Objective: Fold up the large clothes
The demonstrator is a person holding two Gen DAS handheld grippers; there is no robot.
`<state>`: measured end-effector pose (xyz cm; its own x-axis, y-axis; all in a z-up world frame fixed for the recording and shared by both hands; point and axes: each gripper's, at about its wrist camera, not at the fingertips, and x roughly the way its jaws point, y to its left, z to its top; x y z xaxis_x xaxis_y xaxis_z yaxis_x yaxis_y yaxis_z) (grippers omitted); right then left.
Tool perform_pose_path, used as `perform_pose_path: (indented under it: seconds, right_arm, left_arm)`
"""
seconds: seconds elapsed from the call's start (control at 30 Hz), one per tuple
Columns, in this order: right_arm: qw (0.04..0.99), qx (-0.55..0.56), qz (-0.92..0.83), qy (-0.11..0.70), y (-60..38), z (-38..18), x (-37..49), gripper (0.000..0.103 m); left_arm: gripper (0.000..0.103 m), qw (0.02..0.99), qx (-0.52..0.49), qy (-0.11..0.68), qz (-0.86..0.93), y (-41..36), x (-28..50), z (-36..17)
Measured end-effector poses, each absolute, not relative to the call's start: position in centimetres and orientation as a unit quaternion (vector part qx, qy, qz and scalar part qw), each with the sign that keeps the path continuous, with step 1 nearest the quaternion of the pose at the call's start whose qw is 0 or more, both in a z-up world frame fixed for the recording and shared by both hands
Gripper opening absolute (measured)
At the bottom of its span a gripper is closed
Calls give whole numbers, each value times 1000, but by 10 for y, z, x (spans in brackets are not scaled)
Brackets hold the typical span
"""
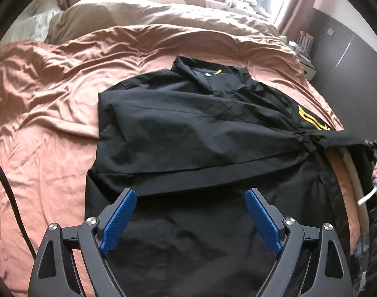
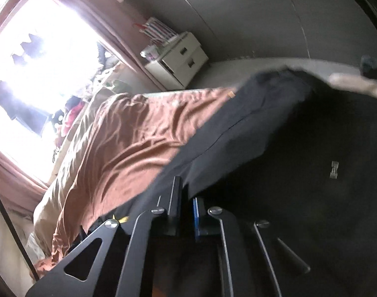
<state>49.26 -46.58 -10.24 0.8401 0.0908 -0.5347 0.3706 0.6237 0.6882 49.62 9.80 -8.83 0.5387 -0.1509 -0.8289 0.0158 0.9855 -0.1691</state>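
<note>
Left wrist view shows your black shirt half folded on the bed; the lower part still needs folding. Your left gripper hovers wide open over the hem, empty, while your right gripper pinches the shirt's right side.

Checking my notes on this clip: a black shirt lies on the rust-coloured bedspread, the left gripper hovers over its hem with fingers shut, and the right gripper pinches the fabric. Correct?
Not quite. The left gripper has its blue fingers spread wide open, as the left wrist view shows. The rest holds: the black shirt lies on the rust-coloured bedspread, and the right gripper is closed on the fabric.
</note>
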Motion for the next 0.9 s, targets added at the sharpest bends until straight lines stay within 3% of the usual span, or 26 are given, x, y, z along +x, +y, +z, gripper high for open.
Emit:
perform_pose_path:
  seconds: [0.47, 0.9]
  right_arm:
    - [936, 291, 70, 186, -317, 65, 479, 0]
    - [935, 220, 191, 204, -187, 121, 477, 0]
  left_arm:
    - [91, 884, -116, 451, -42, 143, 459, -68]
    - [91, 891, -168, 422, -16, 211, 407, -60]
